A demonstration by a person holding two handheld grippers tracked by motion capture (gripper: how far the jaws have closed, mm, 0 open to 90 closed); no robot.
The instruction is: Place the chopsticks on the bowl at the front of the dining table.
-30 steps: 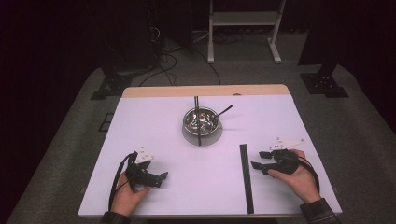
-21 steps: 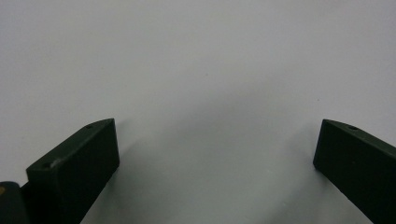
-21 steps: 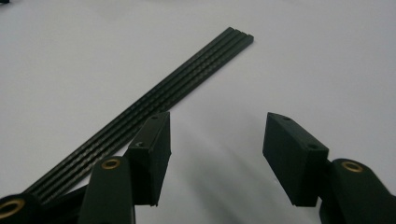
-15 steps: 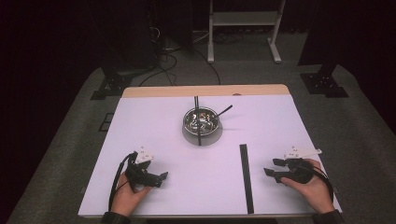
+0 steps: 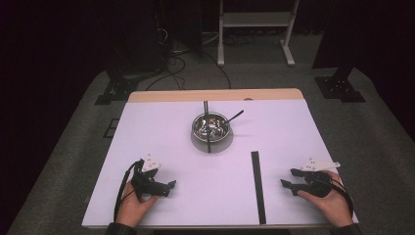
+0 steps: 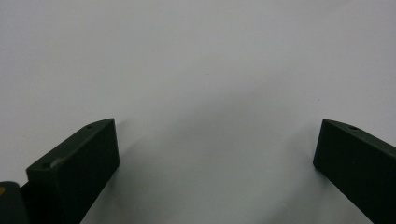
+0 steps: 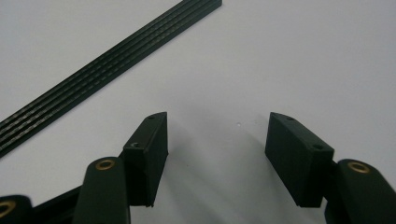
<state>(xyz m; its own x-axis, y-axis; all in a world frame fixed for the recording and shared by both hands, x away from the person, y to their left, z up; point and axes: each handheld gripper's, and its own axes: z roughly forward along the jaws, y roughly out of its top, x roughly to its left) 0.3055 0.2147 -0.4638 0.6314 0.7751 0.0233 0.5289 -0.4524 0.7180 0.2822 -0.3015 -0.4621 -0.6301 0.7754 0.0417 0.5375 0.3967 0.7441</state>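
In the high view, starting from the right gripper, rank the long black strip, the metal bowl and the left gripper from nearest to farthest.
1. The long black strip: just to the left of the right gripper, running up and down the table.
2. The metal bowl: farther up the table, near its middle.
3. The left gripper: across the table at the near left.

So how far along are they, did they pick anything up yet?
Not yet. Nothing looks done: the metal bowl sits mid-table with a utensil in it, and the long black strip lies flat. The left gripper and right gripper both rest near the front edge of the table, jaws open and empty. The right one is nearest the strip, so grabbing something is all still ahead.
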